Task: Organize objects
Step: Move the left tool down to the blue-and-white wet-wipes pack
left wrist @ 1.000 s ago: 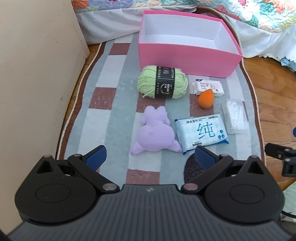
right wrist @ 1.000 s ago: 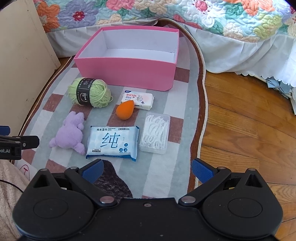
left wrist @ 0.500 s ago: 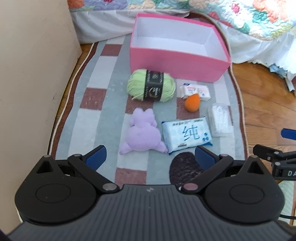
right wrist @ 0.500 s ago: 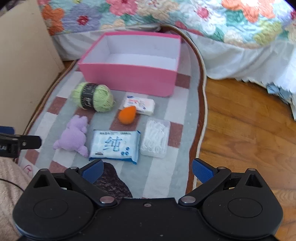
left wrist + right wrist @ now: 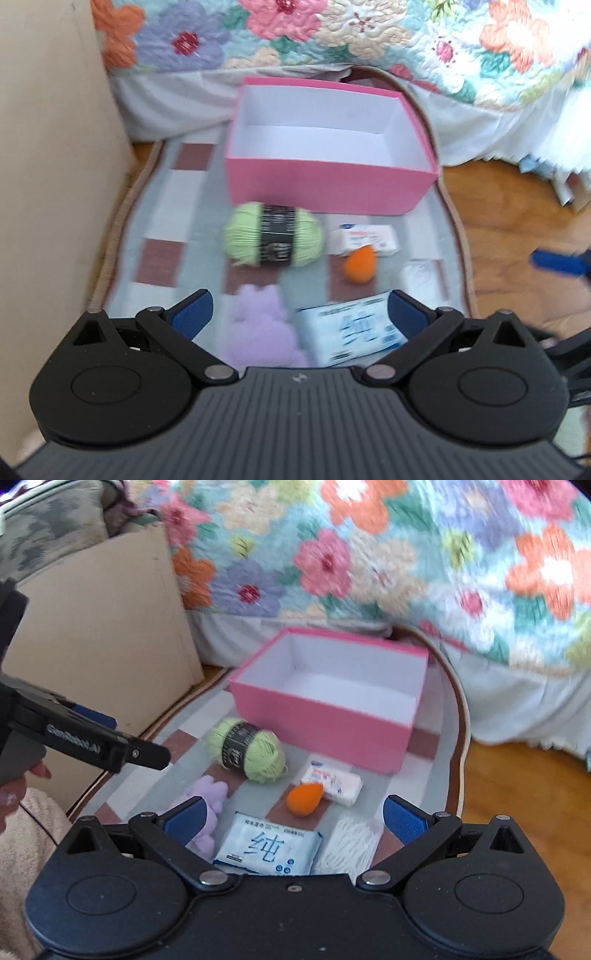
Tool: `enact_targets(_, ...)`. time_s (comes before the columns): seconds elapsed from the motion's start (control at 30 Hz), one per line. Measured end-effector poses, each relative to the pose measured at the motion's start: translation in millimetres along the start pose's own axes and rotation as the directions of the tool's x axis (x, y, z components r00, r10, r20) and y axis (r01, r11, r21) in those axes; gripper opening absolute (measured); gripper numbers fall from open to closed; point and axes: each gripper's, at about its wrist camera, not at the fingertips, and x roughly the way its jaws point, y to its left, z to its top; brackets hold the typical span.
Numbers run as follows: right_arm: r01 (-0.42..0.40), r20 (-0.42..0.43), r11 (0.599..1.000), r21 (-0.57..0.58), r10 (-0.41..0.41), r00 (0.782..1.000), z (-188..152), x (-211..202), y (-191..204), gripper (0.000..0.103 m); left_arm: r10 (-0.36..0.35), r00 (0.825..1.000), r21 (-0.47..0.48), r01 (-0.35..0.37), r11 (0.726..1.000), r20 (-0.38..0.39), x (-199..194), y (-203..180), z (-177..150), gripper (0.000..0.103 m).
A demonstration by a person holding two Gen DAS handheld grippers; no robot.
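Note:
An empty pink box [image 5: 325, 184] [image 5: 325, 723] stands at the far end of the rug. In front of it lie a green yarn ball [image 5: 273, 240] [image 5: 247, 749], a small white pack [image 5: 365, 240] [image 5: 332, 781], an orange sponge [image 5: 360, 264] [image 5: 304, 799], a purple plush [image 5: 258, 325] [image 5: 207, 794], a blue wipes pack [image 5: 351, 328] [image 5: 266, 845] and a clear box of cotton swabs [image 5: 421, 280] [image 5: 351, 842]. My left gripper [image 5: 299, 310] hovers open over the plush and wipes. My right gripper [image 5: 293, 818] is open above the wipes, holding nothing.
A beige panel [image 5: 48, 147] walls the rug's left side. The bed with a floral quilt [image 5: 332, 44] rises behind the box. Wooden floor [image 5: 517, 221] lies to the right of the striped rug [image 5: 166, 206]. A hand and fluffy sleeve [image 5: 22, 830] show at the left.
Both views have tilted up and shifted, so the bed fills more of the frame and the objects sit lower. The image is blurred by motion. Both grippers stay open and empty.

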Motion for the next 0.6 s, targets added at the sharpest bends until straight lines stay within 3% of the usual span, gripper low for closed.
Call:
enact_targets(0.07,0.014,-0.021,1.0,0.008,-0.014,1.0,-5,16,-2,0.103,-0.025,1.0,0.018,0.026,1.0,-0.006,14,-7,0,0.1)
enact_targets(0.2,-0.039,-0.041,0.999,0.016,0.04,0.998,-19,38,-4,0.099,-0.053,0.998,0.022,0.054,0.998,-0.024,42,-18,-2,0.1)
enact_targets(0.3,-0.056,-0.03,0.998,-0.005,0.056,0.998,-31,51,0,0.096,-0.033,0.999,0.032,0.034,0.999,-0.038,62,-23,-5,0.1)
enact_targets(0.6,-0.101,-0.065,0.994,0.04,0.104,0.993,-59,85,6,0.088,-0.104,0.992,-0.011,0.103,0.995,-0.076,95,-15,-26,0.074)
